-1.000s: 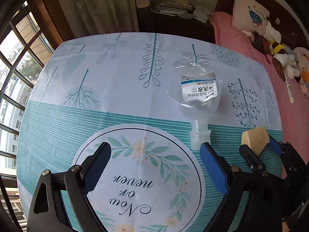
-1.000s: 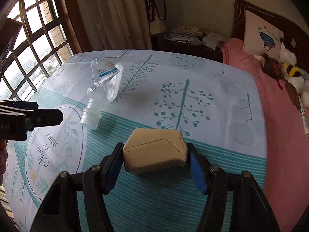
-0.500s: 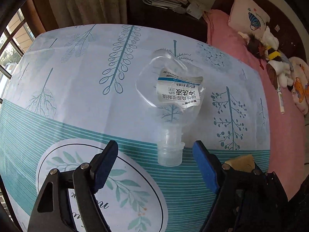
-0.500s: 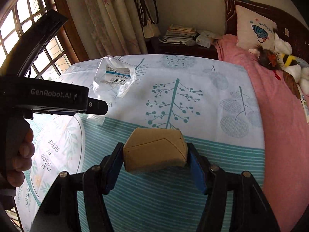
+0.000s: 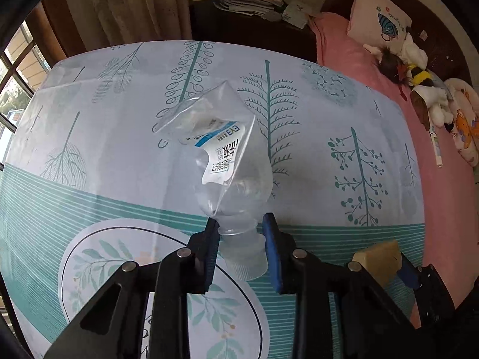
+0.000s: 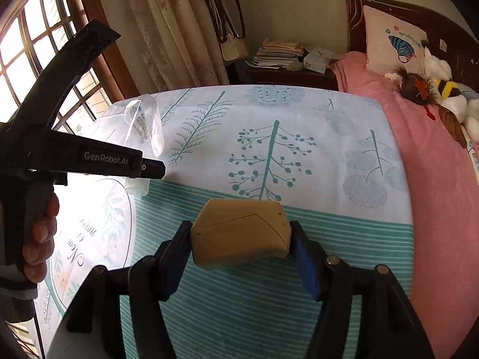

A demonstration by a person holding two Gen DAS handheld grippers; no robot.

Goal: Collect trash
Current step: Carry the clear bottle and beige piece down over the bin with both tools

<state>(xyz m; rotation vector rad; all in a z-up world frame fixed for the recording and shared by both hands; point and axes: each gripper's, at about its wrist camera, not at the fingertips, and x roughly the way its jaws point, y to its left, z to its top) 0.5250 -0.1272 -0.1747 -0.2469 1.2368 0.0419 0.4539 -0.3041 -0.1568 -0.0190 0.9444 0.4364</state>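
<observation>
A crumpled clear plastic bottle [image 5: 227,155] with a white and blue label lies on the patterned tablecloth [image 5: 89,119], its cap toward me. My left gripper [image 5: 241,223] has its jaws closing on the bottle's neck, both blue pads pressing it. The bottle's body tilts up and away. In the right wrist view the bottle [image 6: 143,125] rises behind the left gripper [image 6: 149,168], which a hand holds. My right gripper [image 6: 239,230] is shut on a tan cardboard box [image 6: 242,239] just above the cloth. That box [image 5: 377,257] also shows at the lower right of the left wrist view.
A pink bed [image 5: 443,209] with stuffed toys [image 5: 419,83] and a pillow [image 6: 392,48] borders the table on the right. A dark nightstand with stacked papers [image 6: 278,53] stands beyond the far edge. Curtains and a window [image 6: 36,59] are at the left.
My left gripper has come forward and down over the bottle and its jaws have drawn in onto the neck. The bottle's body has twisted and tipped up. The right gripper still holds the box.
</observation>
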